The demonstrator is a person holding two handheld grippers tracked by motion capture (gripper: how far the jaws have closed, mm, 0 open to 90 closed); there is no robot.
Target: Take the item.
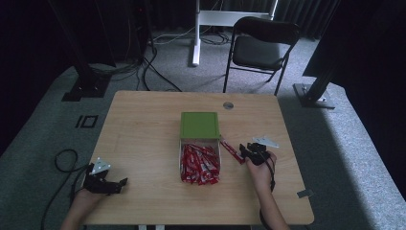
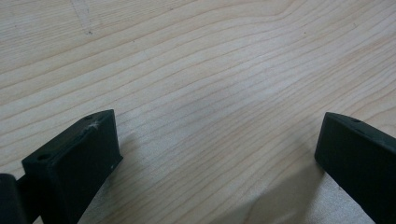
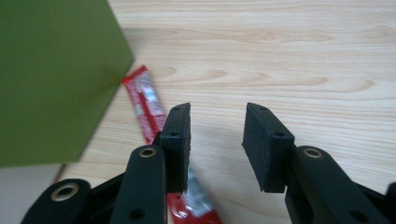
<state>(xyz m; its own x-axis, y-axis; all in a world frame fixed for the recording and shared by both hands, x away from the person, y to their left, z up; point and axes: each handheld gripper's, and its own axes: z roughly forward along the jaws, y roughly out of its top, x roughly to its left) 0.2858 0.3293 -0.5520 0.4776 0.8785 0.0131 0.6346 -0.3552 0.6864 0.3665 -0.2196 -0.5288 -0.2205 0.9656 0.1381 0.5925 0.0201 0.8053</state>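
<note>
Along the bottom edge of the high view our two hands come in over the worktop [image 1: 143,120]. At lower left we hold the left gripper [image 1: 111,184] low over bare wood, its jaws spread wide with nothing between them. At lower right of centre our right gripper [image 1: 245,152] has jaws part open, and they have just been opening; the gap holds nothing. In the right gripper view the red sachet [image 3: 149,109] lies flat on the wood just left of that gap, passing under the left jaw.

In the high view this red sachet [image 1: 231,150] sits just right of the box [image 1: 199,163], which is full of red sachets. Its long axis runs diagonally, one end toward the upper left near the box's corner, the other toward the lower right at the right gripper's tips. Farther up, the green lid [image 1: 199,124] stands open at the box's far end.
</note>
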